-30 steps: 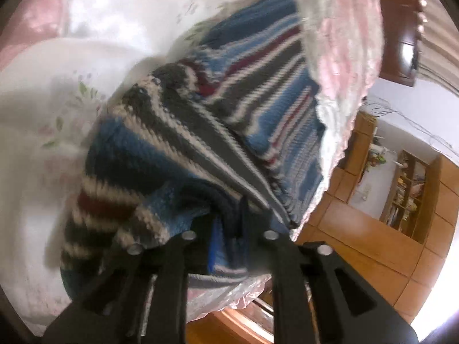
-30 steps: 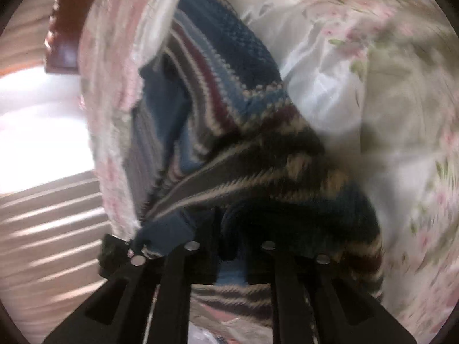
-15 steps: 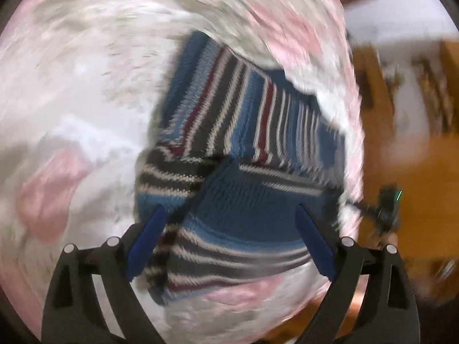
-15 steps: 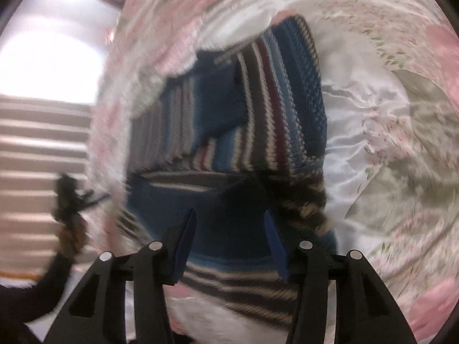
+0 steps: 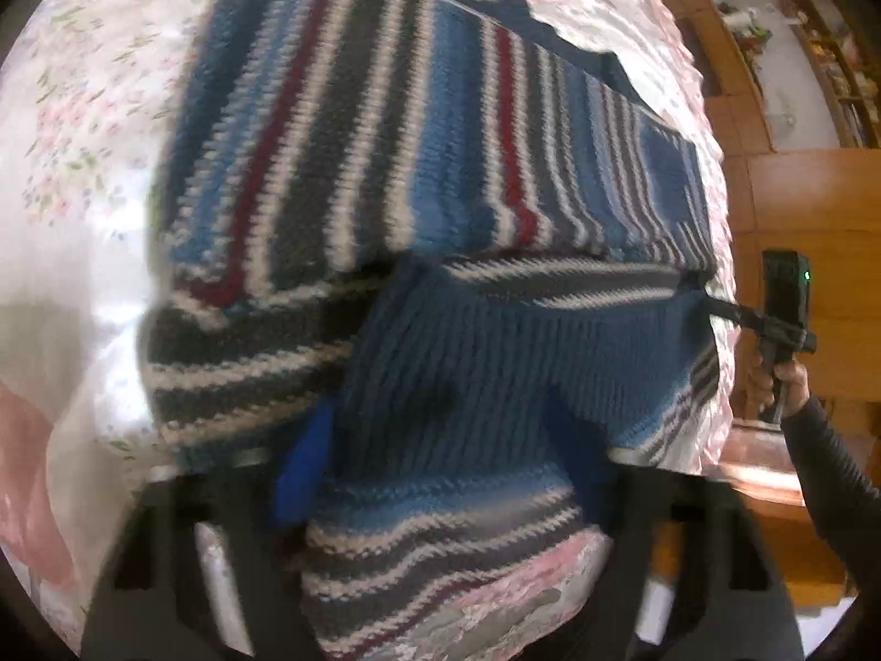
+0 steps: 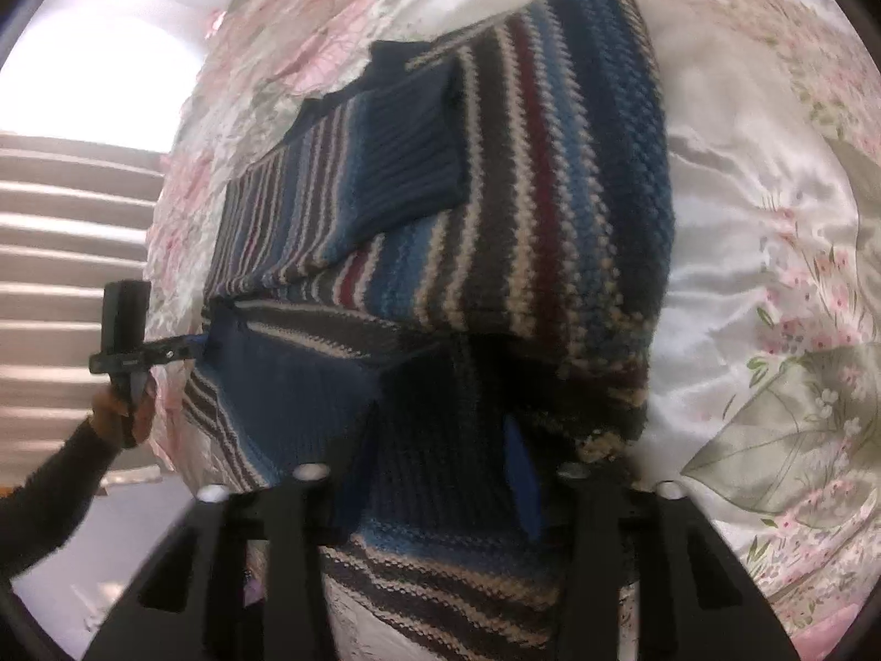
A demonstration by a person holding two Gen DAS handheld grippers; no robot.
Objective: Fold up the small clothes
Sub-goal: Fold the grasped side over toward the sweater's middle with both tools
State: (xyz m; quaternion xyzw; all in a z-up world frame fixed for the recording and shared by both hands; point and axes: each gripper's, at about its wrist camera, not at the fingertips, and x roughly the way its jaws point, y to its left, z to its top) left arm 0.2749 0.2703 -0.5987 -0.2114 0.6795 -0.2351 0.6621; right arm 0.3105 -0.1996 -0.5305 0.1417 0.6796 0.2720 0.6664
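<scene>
A floral pink sheet [image 5: 82,126] covers the bed, and a striped sweater [image 5: 418,165] lies folded on it. Both the left gripper [image 5: 440,451] and the right gripper [image 6: 435,468] hover over its near edge, jaws spread, gripping nothing.

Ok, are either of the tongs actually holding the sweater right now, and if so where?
Nothing is clamped. The left tongs and the right tongs both stand open, straddling the near edge of the striped sweater.
</scene>
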